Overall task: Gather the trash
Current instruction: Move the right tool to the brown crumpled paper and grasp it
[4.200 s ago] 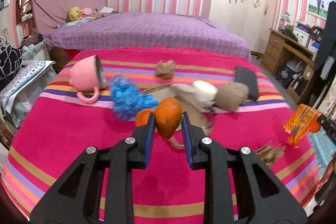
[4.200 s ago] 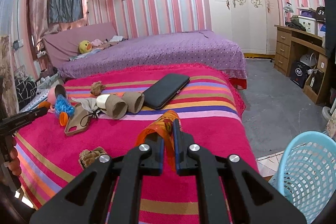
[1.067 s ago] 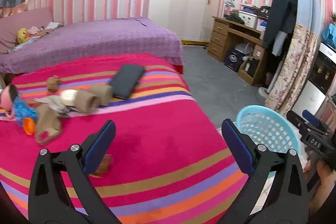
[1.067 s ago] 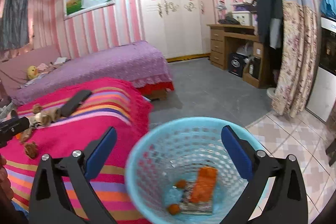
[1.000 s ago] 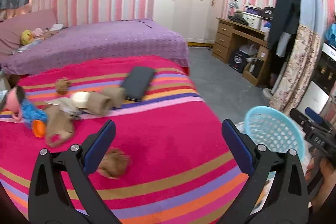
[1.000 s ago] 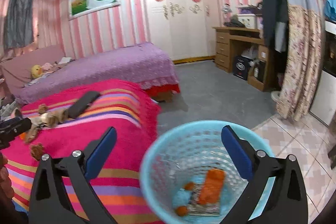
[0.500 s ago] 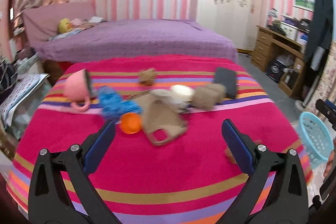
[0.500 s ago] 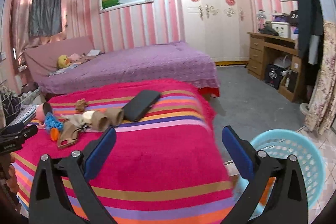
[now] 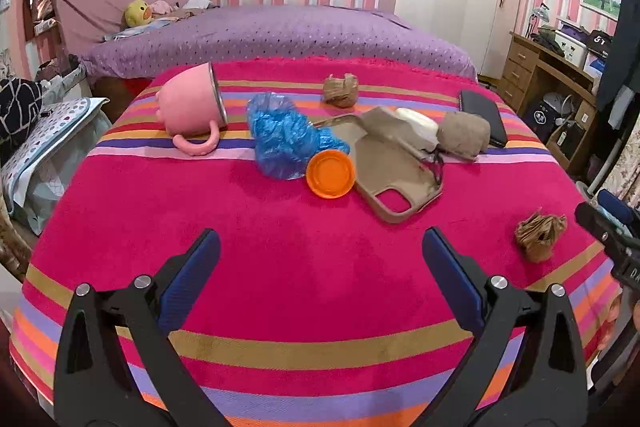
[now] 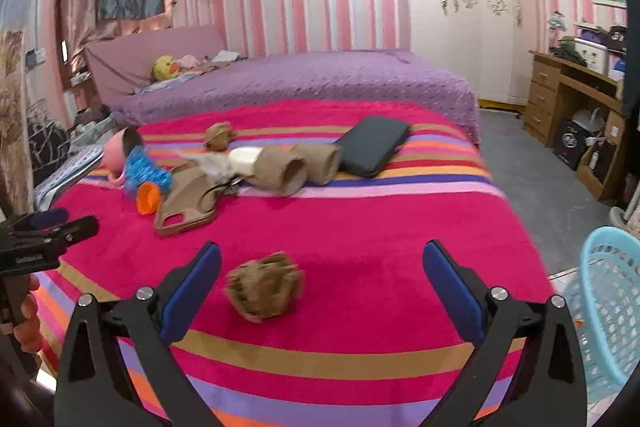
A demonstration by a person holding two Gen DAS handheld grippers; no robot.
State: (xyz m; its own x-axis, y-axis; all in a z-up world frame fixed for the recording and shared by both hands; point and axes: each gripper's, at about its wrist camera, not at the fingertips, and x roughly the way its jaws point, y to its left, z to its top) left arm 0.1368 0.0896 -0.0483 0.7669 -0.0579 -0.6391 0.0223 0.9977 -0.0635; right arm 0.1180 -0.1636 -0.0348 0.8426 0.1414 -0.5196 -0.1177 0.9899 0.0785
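My left gripper [image 9: 320,271] is open and empty above the striped pink blanket [image 9: 280,259]. Ahead of it lie an orange lid [image 9: 330,174], a crumpled blue plastic bag [image 9: 284,137] and a tan phone case [image 9: 394,167]. A crumpled brown paper ball [image 9: 539,235] lies at the right; another paper ball [image 9: 341,90] lies farther back. My right gripper [image 10: 322,277] is open and empty, with the near paper ball [image 10: 264,285] between its fingers' reach, left of centre. The blue basket [image 10: 608,311] stands on the floor at the right.
A pink cup [image 9: 192,107] lies on its side at the left. Two cardboard tubes [image 10: 296,167], a white roll [image 9: 416,123] and a black phone [image 10: 374,145] lie mid-bed. A purple bed [image 10: 304,79] is behind. A wooden desk [image 10: 572,99] stands at the right.
Both grippers let go of their trash into the basket and swung back from it to the bed. Both now hover open over the blanket, closer to the remaining items.
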